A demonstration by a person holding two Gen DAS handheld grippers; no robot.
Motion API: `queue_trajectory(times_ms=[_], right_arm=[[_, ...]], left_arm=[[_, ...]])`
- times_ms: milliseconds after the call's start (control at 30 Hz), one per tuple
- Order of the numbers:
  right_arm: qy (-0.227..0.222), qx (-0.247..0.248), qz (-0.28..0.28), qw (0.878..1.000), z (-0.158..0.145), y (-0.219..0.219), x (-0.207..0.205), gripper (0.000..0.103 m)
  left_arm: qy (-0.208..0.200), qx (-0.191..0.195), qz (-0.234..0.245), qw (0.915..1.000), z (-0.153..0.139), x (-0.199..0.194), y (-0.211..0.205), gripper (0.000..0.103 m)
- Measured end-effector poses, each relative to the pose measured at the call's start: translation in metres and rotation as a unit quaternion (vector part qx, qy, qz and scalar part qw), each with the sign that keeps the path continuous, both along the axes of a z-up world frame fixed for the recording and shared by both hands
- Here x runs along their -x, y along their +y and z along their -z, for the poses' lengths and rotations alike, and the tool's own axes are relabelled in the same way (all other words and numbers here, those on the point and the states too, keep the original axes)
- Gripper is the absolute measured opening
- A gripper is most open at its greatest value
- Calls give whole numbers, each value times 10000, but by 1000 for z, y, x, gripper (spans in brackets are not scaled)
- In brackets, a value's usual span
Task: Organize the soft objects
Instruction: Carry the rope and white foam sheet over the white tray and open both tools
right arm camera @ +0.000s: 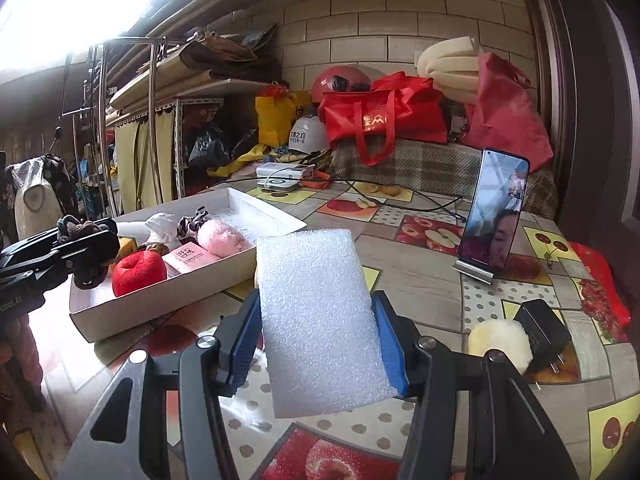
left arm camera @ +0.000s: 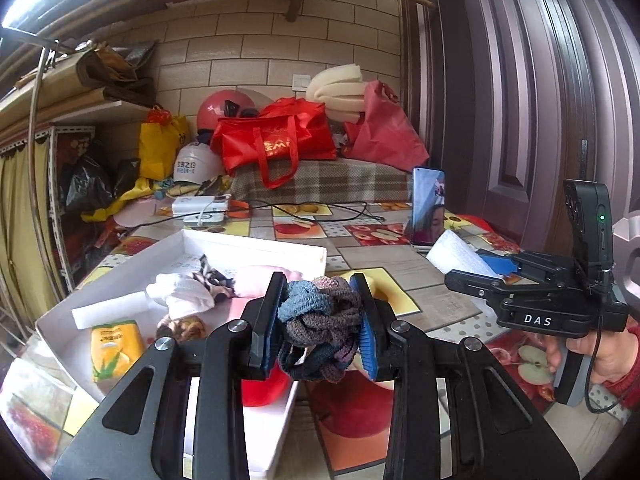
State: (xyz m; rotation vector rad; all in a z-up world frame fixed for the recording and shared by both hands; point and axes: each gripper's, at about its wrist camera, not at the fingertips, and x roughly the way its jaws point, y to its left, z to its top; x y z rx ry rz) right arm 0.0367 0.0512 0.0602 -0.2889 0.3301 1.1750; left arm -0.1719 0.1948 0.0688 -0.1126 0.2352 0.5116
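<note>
My left gripper (left arm camera: 320,316) is shut on a bundle of knitted scrunchies (left arm camera: 320,320) in brown, blue and purple, held above the near edge of the white box (left arm camera: 256,250). The right gripper (right arm camera: 316,332) is shut on a white foam block (right arm camera: 320,320), lifted over the table to the right of the white box (right arm camera: 168,300). Inside the box lie a white sock (left arm camera: 180,294), a pink fluffy roll (right arm camera: 220,236), a red plush apple (right arm camera: 136,270), a striped cloth (right arm camera: 196,218) and a yellow packet (left arm camera: 114,346). In the left wrist view the right gripper (left arm camera: 464,276) shows at the right with the foam block (left arm camera: 452,254).
A phone on a stand (right arm camera: 492,216) stands at the table's right side. A cream pompom (right arm camera: 500,344) and a black charger plug (right arm camera: 540,334) lie near the right gripper. Cables and a power bank (right arm camera: 280,174) sit at the back, before red bags (right arm camera: 384,116). A door (left arm camera: 540,80) is at right.
</note>
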Motion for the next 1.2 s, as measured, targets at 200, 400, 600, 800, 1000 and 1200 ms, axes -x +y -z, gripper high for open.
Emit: queue_trajectory(times_ms=[200,400,600,800,1000,1200], right_arm=[[-143,-39,-233,9996,0,41,20,54],[-202,-191,-327,9991,-2,87,30,54],[367,-423,70,9984,-3,119,-1,54],[289,-464,-52,9985,-5,152,5,54],[199,-93,-117,9997,0,184,10,87],[129,-318,-107,9994,-3,173,13,102]], left_arm=[[-119,44,-988,9950,2,23,68,32],[-398,532,-1697,9833,10,42,118,32],[-370,619,-1757,9818,13,37,122,32],[-346,828,-1718,9810,15,32,131,32],[-445,884,-1952,9758,15,36,134,94],[-529,595,-2056,9754,12,39,127,103]])
